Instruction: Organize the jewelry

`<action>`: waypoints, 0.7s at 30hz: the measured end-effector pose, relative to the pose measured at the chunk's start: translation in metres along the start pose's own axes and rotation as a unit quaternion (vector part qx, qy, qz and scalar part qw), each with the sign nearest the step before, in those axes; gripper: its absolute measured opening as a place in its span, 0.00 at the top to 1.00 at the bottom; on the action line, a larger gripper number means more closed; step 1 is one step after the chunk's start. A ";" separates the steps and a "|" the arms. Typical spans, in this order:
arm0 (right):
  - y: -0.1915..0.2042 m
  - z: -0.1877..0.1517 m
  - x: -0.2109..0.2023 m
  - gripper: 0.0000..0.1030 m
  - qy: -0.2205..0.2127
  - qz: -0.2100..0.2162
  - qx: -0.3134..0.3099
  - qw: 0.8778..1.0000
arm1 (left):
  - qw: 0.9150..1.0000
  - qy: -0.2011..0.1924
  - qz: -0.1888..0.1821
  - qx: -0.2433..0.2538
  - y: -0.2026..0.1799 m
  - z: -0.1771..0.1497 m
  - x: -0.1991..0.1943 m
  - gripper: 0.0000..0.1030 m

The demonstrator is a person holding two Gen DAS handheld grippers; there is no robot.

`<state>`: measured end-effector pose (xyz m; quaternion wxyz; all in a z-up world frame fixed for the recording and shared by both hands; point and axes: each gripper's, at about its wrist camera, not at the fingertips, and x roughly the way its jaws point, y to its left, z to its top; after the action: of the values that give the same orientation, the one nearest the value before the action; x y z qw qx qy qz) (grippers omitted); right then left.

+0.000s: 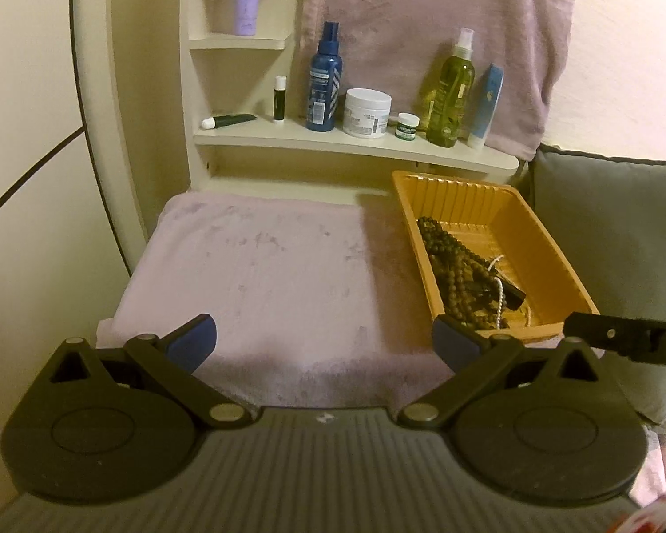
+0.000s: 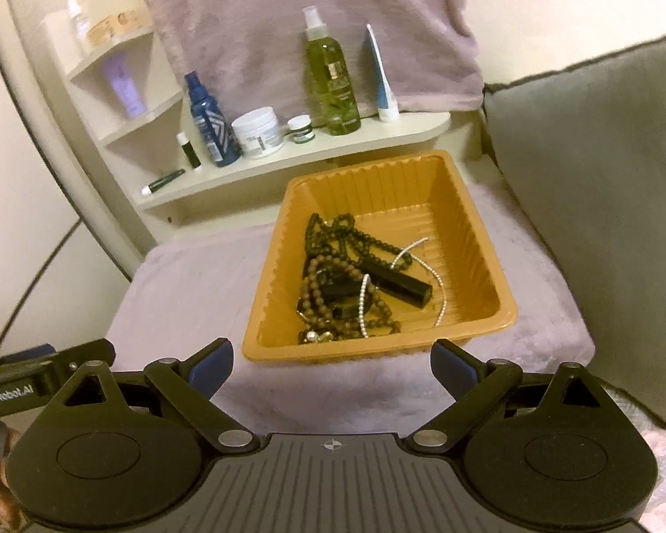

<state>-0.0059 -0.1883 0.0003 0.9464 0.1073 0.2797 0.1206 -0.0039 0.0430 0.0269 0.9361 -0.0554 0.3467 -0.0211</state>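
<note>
An orange plastic tray rests on a pale lilac towel. Inside it lies a tangle of jewelry: dark bead strands, a brown bead necklace, a thin white pearl chain and a black cylinder. My left gripper stands open over the bare towel, left of the tray. My right gripper is open too, just short of the tray's near rim. Neither holds anything. Each gripper's body shows at the edge of the other's view.
Behind the towel a cream shelf carries a blue spray bottle, a white jar, a small jar, a green bottle, tubes and a lip balm. A grey cushion stands at the right.
</note>
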 end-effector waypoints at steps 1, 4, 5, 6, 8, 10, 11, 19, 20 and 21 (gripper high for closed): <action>0.002 -0.002 -0.001 0.08 0.000 0.000 -0.005 1.000 | 1.000 0.000 0.002 -0.002 0.001 -0.001 -0.002 0.01; 0.006 -0.007 -0.005 0.08 -0.003 -0.002 -0.012 1.000 | 1.000 0.000 0.005 -0.002 0.000 -0.003 -0.008 0.01; 0.008 -0.009 -0.006 0.08 -0.003 -0.004 -0.016 1.000 | 1.000 0.001 0.004 -0.002 0.000 -0.004 -0.010 0.01; 0.009 -0.010 -0.007 0.08 -0.004 -0.004 -0.018 1.000 | 1.000 0.001 0.003 -0.002 0.000 -0.004 -0.011 0.01; 0.010 -0.012 -0.010 0.08 -0.003 -0.006 -0.022 1.000 | 1.000 0.001 0.003 -0.002 -0.001 -0.006 -0.014 0.01; 0.012 -0.014 -0.013 0.08 -0.003 -0.009 -0.027 1.000 | 1.000 0.001 0.004 0.001 -0.003 -0.007 -0.016 0.01; 0.012 -0.015 -0.014 0.08 -0.002 -0.009 -0.027 1.000 | 1.000 0.002 0.003 0.003 -0.004 -0.008 -0.016 0.01; 0.013 -0.019 -0.014 0.08 0.014 -0.012 -0.032 0.999 | 1.000 0.009 0.010 0.017 -0.011 -0.016 -0.015 0.01; 0.013 -0.019 -0.014 0.08 0.014 -0.011 -0.032 0.999 | 1.000 0.008 0.010 0.019 -0.013 -0.016 -0.015 0.01; 0.014 -0.019 -0.014 0.08 0.015 -0.011 -0.033 0.999 | 1.000 0.007 0.009 0.022 -0.013 -0.017 -0.016 0.01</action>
<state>-0.0301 -0.1768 -0.0047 0.9465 0.0712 0.2906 0.1208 -0.0268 0.0296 0.0258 0.9349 -0.0319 0.3528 -0.0206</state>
